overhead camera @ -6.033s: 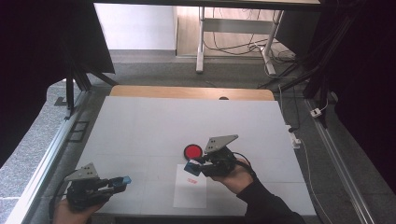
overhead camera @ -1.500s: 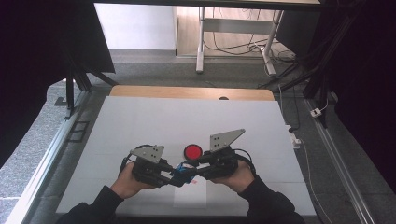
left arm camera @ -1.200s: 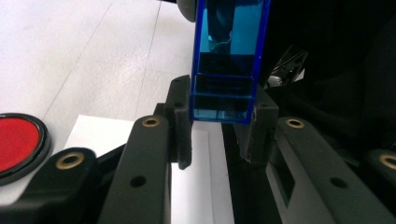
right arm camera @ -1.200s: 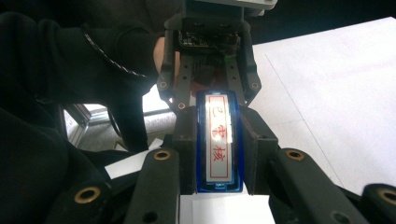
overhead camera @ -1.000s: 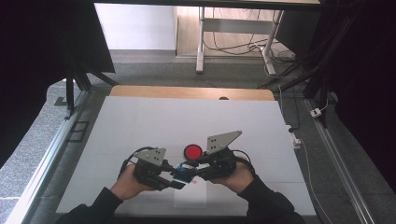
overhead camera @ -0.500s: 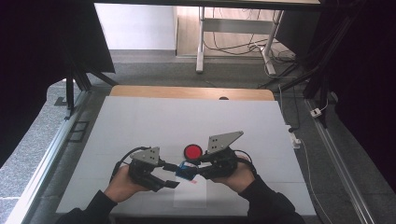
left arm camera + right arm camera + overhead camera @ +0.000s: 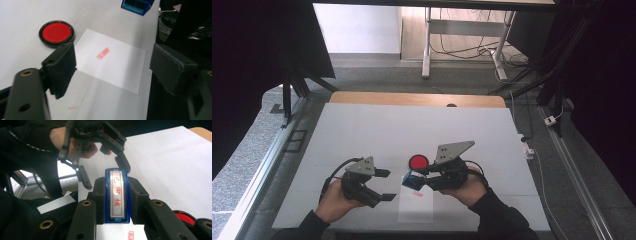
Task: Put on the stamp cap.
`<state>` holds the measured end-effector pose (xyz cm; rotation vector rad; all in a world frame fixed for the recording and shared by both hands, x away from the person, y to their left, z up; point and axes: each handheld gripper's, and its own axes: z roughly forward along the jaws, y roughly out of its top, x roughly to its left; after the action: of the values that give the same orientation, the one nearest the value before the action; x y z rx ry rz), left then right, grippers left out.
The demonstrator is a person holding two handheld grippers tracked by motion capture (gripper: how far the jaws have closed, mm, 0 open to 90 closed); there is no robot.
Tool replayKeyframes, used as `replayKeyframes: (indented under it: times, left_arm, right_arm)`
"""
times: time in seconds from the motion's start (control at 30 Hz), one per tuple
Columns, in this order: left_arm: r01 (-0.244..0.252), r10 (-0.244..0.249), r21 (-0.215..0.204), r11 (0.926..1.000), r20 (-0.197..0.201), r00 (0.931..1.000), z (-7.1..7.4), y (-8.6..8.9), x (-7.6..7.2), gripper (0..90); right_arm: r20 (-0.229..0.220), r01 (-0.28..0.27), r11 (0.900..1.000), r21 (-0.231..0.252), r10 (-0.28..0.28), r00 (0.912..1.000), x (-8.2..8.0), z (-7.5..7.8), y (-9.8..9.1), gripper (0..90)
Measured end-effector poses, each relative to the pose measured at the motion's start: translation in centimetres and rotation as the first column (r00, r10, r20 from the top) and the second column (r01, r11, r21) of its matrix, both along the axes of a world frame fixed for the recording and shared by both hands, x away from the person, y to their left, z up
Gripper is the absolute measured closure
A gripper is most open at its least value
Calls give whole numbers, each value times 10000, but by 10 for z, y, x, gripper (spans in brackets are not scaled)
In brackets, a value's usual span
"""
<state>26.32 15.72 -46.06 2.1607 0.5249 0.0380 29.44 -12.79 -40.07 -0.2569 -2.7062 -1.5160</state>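
My right gripper (image 7: pixel 424 179) is shut on a blue stamp (image 7: pixel 413 180), held just above the table with its red-lettered face (image 7: pixel 116 195) turned toward the right gripper's camera. My left gripper (image 7: pixel 387 185) sits to the stamp's left, apart from it. Its jaws have just been opening and stand wide with nothing between them, as the pads (image 7: pixel 61 67) show. A white sheet of paper (image 7: pixel 416 207) lies below the stamp and carries a small red stamp mark (image 7: pixel 103 53). A round red ink pad (image 7: pixel 418 161) rests just beyond the stamp.
The white tabletop (image 7: pixel 377 130) stretches far and to both sides, ending in a wooden strip (image 7: pixel 412 99) at the back. A small faint red smear (image 7: pixel 73 108) marks the table near my left gripper. Metal rails (image 7: pixel 257 175) and floor cables flank the table.
My left gripper has drawn back to the left, away from the stamp, and its jaws have spread apart. The right gripper has stayed put with the stamp.
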Motion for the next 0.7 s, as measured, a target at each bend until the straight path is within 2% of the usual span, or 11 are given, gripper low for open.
replayKeyframes:
  times: [0.27,0.47,0.7]
  left_arm:
    - [-1040,1041,78,9946,-139,9945,1,19,-12,114]
    - [-1720,1712,-156,9850,-451,9842,1,33,-20,72]
    - [-2316,2305,-111,9727,-639,9710,-2,43,-30,44]
  right_arm:
    - [77,232,9997,-42,-232,9997,-1,1,-1,699]
    - [145,304,9995,-100,-303,9994,0,0,-1,699]
    - [190,419,9989,-196,-415,9990,0,-1,-1,699]
